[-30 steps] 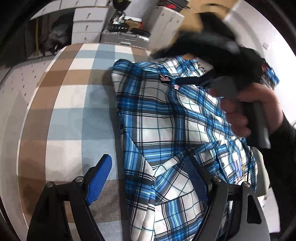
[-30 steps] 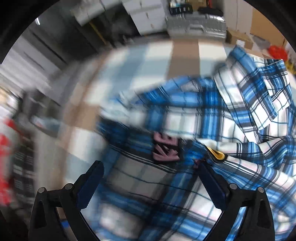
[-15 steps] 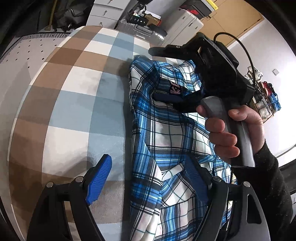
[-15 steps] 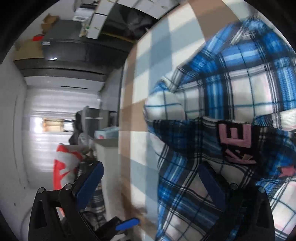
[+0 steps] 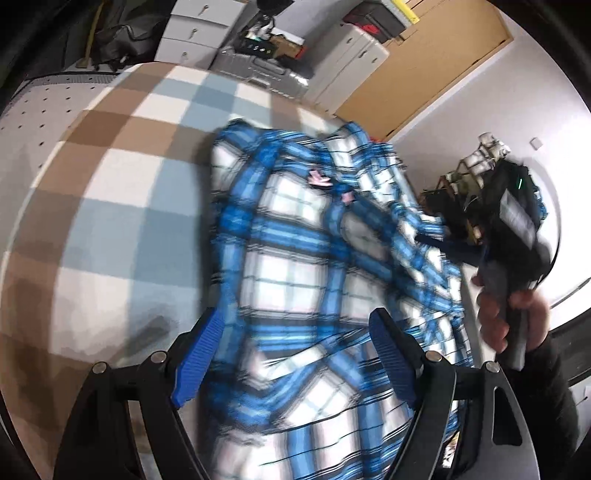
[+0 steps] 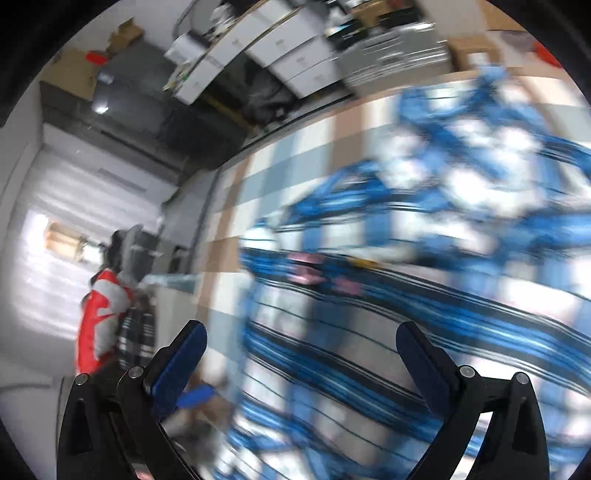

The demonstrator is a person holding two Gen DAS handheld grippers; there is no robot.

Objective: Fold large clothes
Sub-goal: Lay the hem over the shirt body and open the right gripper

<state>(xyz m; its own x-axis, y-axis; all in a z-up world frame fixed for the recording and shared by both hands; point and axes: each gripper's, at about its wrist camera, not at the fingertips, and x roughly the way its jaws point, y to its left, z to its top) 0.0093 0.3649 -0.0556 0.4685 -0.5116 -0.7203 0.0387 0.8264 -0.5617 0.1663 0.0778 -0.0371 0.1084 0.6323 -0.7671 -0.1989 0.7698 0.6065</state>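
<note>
a blue and white plaid shirt [image 5: 295, 258] lies bunched on a surface covered in a brown, white and pale blue checked cloth [image 5: 110, 229], filling the middle and the 5 o'clock part of the left wrist view. the left gripper [image 5: 295, 354] hangs over the shirt's near end with its blue-padded fingers [image 5: 195, 358] spread wide, plaid cloth between them, though the blur hides whether either pad touches it. small pink marks [image 5: 319, 179] sit on the shirt toward 12 o'clock. at 3 o'clock a hand [image 5: 513, 317] in a dark sleeve grips the handle of the right gripper [image 6: 301, 365], off the shirt's edge. in the right wrist view everything is smeared; that gripper's fingers [image 6: 177, 365] stand wide apart, the shirt filling the frame from 1 to 6 o'clock, and i cannot tell if it touches them. white drawer units [image 5: 195, 33] and a silver case [image 5: 258, 72] stand beyond the far edge at 12 o'clock.
</note>
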